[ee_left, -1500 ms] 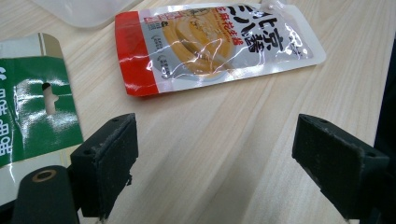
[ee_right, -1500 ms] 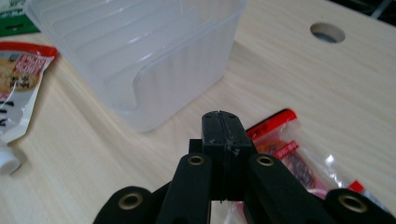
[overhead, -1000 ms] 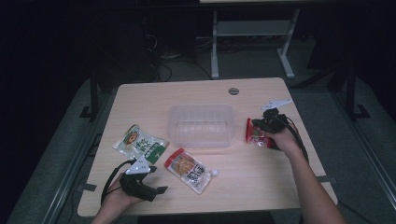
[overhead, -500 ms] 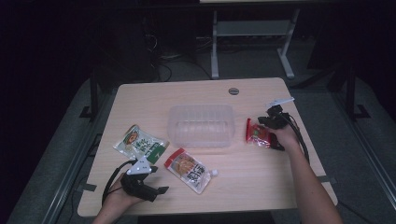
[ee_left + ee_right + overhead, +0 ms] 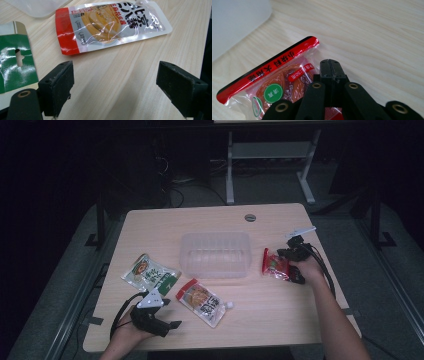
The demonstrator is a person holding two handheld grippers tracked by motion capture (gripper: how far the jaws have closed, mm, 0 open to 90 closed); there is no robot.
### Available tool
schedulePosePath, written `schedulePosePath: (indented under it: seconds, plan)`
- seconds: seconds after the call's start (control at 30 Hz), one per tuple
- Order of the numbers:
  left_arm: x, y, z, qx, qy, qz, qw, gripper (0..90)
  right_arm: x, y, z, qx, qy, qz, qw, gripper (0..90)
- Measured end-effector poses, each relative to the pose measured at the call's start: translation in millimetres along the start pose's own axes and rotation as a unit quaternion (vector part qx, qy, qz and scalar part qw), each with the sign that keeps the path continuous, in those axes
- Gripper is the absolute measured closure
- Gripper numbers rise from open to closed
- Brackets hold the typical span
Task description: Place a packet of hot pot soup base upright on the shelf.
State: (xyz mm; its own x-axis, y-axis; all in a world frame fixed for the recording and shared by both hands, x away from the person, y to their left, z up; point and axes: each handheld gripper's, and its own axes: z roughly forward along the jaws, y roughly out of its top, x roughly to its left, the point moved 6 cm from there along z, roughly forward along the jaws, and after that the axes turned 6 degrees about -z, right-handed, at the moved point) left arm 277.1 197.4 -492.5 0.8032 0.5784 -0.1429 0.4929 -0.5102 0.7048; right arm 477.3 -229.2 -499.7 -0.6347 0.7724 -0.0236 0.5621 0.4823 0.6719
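A red snack pouch [image 5: 275,265] [image 5: 274,82] sits at the right of the table, beside the clear plastic container [image 5: 215,270]. My right gripper [image 5: 288,268] [image 5: 330,65] is shut, its jaws pressed together over the pouch's right edge, which looks pinched between them. My left gripper [image 5: 169,327] [image 5: 115,92] rests open near the table's front left edge, with bare wood between its fingers. An orange and red noodle pouch [image 5: 202,301] [image 5: 110,25] lies flat just ahead of it. A green pouch [image 5: 150,274] [image 5: 15,65] lies flat to its left.
The clear container [image 5: 234,22] [image 5: 37,6] stands mid-table between the pouches. A round cable hole [image 5: 250,217] sits near the wooden table's [image 5: 280,320] far edge. A white metal frame [image 5: 270,155] stands on the dark floor beyond.
My right hand has come down and slightly toward the table's front with the red pouch. The left gripper and the other pouches have stayed put.
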Motion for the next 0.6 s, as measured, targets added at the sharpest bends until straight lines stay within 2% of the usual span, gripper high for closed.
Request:
schedulePosePath:
  seconds: [0.17,0.3,0.5,0.6]
  plan:
    - [-1.1,0.8,-0.5,-0.001,0.000,0.003,1.0000,14.3,9.9,-0.1,0.7,0.013,0.005,-0.024,0.9996,90.0]
    - [-2.4,1.4,-1.0,-0.001,0.000,0.005,1.0000,14.3,17.7,0.2,0.2,0.020,0.015,-0.033,0.9992,90.0]
    - [-4.0,1.8,-0.8,-0.002,-0.004,0.006,1.0000,14.3,32.0,-1.4,-1.9,0.028,0.044,-0.037,0.9980,90.0]
    - [-4.6,2.1,-0.9,-0.001,-0.006,0.010,0.9999,14.3,40.2,-2.4,-2.8,0.026,0.054,-0.049,0.9970,90.0]
